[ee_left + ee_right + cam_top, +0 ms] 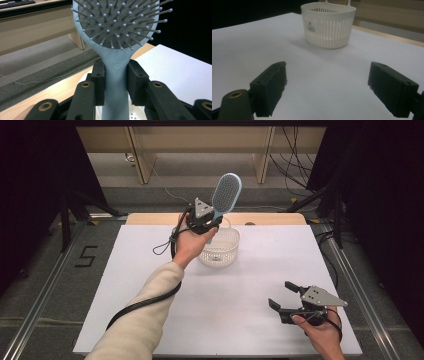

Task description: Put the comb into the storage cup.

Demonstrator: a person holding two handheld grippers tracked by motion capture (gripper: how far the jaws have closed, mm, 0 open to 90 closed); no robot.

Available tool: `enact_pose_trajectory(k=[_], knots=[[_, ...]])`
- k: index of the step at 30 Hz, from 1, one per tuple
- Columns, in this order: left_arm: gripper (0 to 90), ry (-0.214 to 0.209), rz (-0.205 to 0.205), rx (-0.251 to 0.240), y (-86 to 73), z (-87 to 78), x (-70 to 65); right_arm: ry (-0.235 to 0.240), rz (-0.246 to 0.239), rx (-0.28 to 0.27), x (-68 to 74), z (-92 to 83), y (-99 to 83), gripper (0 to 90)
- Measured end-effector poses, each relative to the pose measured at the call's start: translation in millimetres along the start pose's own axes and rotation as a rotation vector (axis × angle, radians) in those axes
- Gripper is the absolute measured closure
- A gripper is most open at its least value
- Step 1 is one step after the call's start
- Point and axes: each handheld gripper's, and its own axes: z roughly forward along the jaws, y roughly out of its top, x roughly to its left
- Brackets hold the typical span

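Observation:
A light blue hairbrush (226,193) with a grey bristle pad stands upright in the air above the white slatted basket (223,251). My left gripper (206,222) is shut on its handle, just over the basket's far rim. In the left gripper view both pads press the hairbrush (116,75) handle from either side, bristle head up. My right gripper (282,296) rests low over the table's front right part, jaws wide open with nothing between them. From the right gripper view the basket (328,25) sits ahead on the white sheet, beyond my right gripper (327,87).
A white sheet (250,285) covers the table, with a wooden edge (265,218) at the back. Beyond it stand a wooden bench (200,145) and dark stands with cables. The floor at the left bears a "5" mark (86,256).

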Motion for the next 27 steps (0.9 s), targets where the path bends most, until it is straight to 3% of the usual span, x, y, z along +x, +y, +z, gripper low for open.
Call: enact_pose_trajectory(k=[27], knots=[[70.0, -0.019, 0.003, -0.002, -7.9, 9.4, 0.4, 0.003, -0.005, 0.004, -0.3, -0.5, 0.0, 16.1]])
